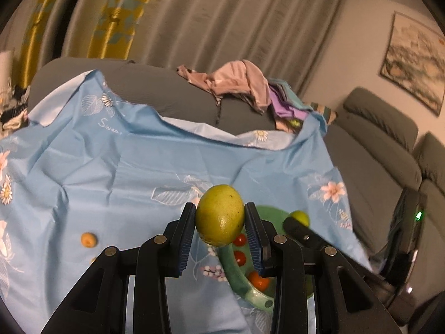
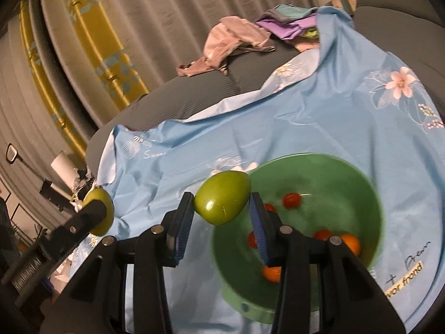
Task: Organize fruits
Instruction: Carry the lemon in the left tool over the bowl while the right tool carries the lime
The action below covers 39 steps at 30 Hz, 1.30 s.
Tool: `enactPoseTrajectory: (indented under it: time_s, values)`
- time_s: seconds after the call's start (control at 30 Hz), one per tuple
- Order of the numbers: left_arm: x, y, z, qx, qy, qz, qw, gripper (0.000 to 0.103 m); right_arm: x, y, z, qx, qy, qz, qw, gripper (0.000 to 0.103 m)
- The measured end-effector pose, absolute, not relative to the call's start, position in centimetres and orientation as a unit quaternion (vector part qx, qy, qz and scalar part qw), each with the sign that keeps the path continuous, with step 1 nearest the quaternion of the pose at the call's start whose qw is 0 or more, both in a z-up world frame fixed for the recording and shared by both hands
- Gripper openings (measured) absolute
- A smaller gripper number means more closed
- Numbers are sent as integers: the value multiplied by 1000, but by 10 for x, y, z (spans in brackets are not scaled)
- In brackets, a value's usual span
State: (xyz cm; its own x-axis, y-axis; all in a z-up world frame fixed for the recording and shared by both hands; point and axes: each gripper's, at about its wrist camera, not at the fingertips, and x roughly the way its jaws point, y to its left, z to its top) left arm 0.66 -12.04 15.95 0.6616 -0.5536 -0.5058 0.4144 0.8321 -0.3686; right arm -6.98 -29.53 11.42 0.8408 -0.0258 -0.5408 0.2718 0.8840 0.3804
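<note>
Script near a printed leaf: "Sweet", partly creased, white on the blue floral tablecloth (image 1: 116, 164).
Yellow strip by the green bowl (image 2: 372, 194): "…vor frond", start hidden.
Black script above it: unreadable.

This is a home living room. A grey sofa (image 1: 383, 139) with plump back cushions runs along the right wall, and above it hangs a framed landscape painting (image 1: 414, 61). Long grey curtains (image 1: 222, 19) with yellow patterned bands cover the far side. A grey upholstered seat (image 1: 155, 89) in the middle distance carries a heap of loose clothes (image 1: 239, 83) in pink and purple. Nearer, a light blue floral cloth (image 1: 111, 172) is spread out and rumpled, and a green bowl (image 2: 361, 183) holding small red and orange fruits (image 2: 292, 200) sits on it, the sort of domestic clutter found in a lived-in house.
</note>
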Motion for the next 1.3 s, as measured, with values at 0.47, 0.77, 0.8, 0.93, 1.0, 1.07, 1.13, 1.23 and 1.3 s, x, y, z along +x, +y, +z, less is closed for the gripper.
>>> enactPoseTrajectory:
  time_s: [0.47, 0.77, 0.8, 0.93, 1.0, 1.07, 1.13, 1.23, 1.3]
  values:
    - [4, -171, 131, -86, 357, -314, 876, 35, -83, -327, 106, 239, 280, -127, 921, 41]
    - [1, -199, 115, -54, 371, -325, 868, 35, -82, -339, 95, 243, 298, -142, 912, 41]
    - [1, -201, 113, -47, 371, -325, 869, 35, -82, -340, 94, 244, 300, -143, 911, 41]
    - [3, -206, 108, -45, 378, -328, 865, 35, -83, -347, 88, 248, 307, -149, 907, 41]
    - [5, -208, 105, -45, 384, -330, 861, 35, -82, -349, 86, 248, 311, -154, 904, 41]
    - [7, -208, 102, -44, 388, -330, 859, 35, -82, -352, 83, 246, 317, -161, 902, 41]
    - [8, -210, 99, -41, 391, -330, 858, 35, -82, -355, 81, 241, 322, -173, 899, 41]
    - [10, -212, 95, -41, 399, -334, 853, 35, -81, -359, 78, 237, 329, -182, 896, 41]
    - [10, -215, 93, -38, 405, -338, 849, 35, -81, -362, 75, 239, 332, -184, 894, 41]
